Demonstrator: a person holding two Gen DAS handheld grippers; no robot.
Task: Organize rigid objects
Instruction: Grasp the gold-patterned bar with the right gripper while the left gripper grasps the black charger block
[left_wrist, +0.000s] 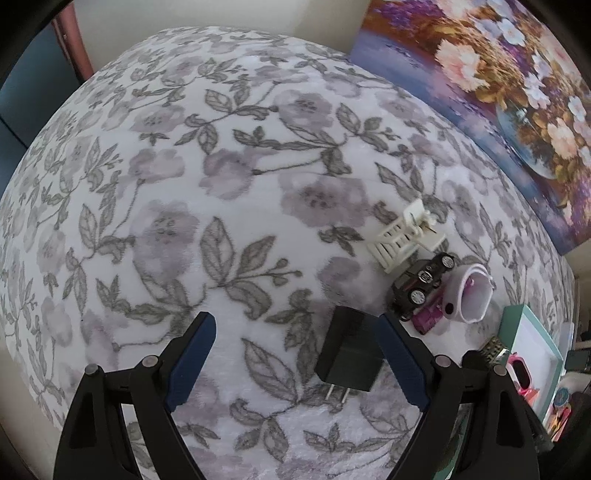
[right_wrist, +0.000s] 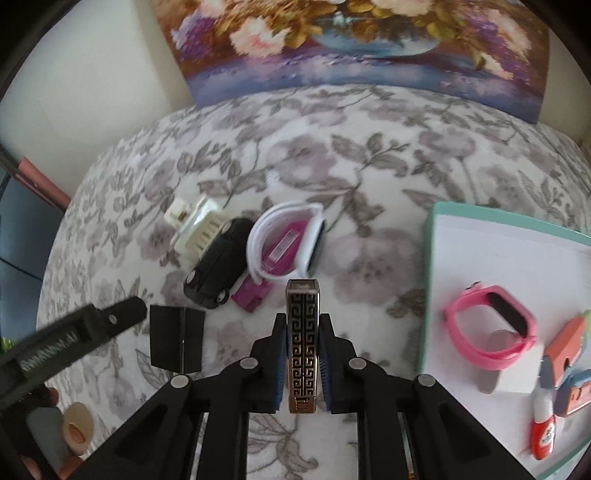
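Right gripper (right_wrist: 303, 354) clenched on patterned case (right_wrist: 303, 332); left gripper (left_wrist: 295, 354) released, straddling black charger (left_wrist: 349, 356) on floral cloth (left_wrist: 221, 184).

Left tongs (left_wrist: 295, 354): two long arms of matt black plastic, each widening toward the camera into a broad frame with a triangular recess moulded in. Each finger is lined on its inner face with a dark blue pad (left_wrist: 192, 363). Round silver rivet heads are seen at the joints, two per side.

Right tongs (right_wrist: 303, 365): the same black build, with four silver rivet heads across the linkage and triangular recesses in the outer frames. Blue pads (right_wrist: 327, 369) with a fine ribbed surface are fitted inside the fingers.

In the right view, the left tongs are shown from the side as a black bar bearing one rivet and a band of pale lettering, too blurred to be read.
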